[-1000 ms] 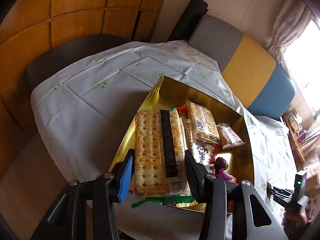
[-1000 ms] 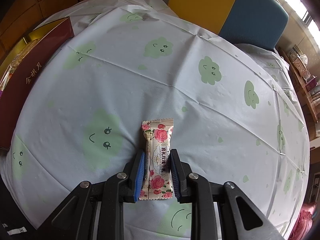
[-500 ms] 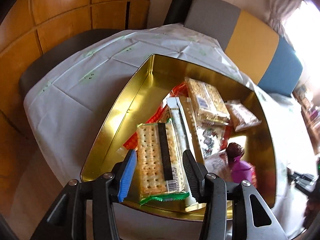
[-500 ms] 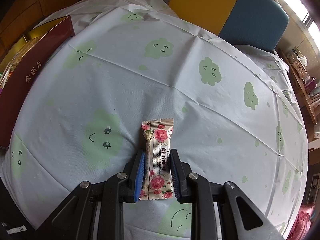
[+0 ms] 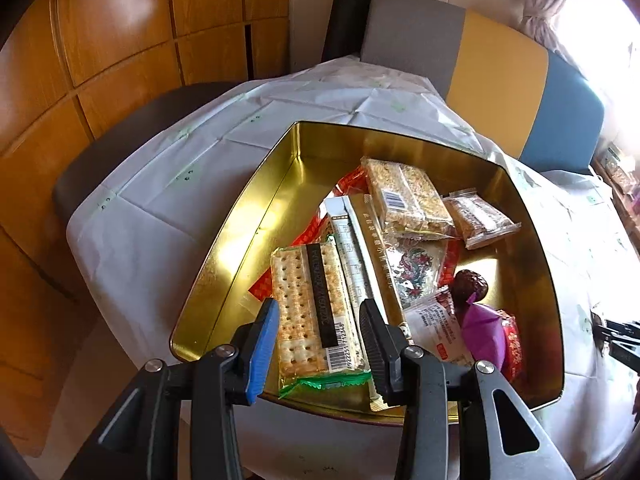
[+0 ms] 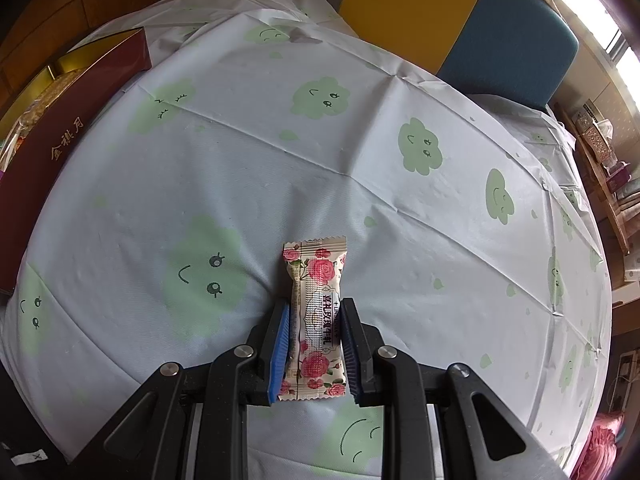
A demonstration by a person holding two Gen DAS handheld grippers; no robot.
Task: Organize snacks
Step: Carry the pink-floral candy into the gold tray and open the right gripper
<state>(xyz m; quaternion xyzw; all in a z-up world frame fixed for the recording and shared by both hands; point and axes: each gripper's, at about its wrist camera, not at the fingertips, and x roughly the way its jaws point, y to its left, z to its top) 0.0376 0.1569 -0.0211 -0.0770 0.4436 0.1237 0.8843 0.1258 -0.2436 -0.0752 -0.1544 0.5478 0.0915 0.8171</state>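
Observation:
A clear cracker pack [image 5: 308,304] with green ends sits between the pads of my left gripper [image 5: 318,306]. The jaws are closing on it and both pads press its long edges. It hangs low inside the gold tin [image 5: 240,216], over several other wrapped snacks such as a grain bar [image 5: 404,196] and a purple sweet [image 5: 480,332]. My right gripper [image 6: 314,308] is shut on a rose-print candy pack [image 6: 316,276], just over the cloud-print tablecloth [image 6: 280,140]. Whether the candy touches the cloth I cannot tell. The tin's maroon side [image 6: 80,112] shows far left in the right wrist view.
A bench back in grey, yellow and blue [image 5: 500,80] runs behind the table. A dark chair [image 5: 120,128] and a wood-panelled wall [image 5: 120,40] stand to the left. Shelves with small boxes [image 6: 600,148] are at the far right.
My left gripper has carried the cracker pack forward and down from the tin's near rim into the tin, rolling a little. The right gripper and its candy have not moved.

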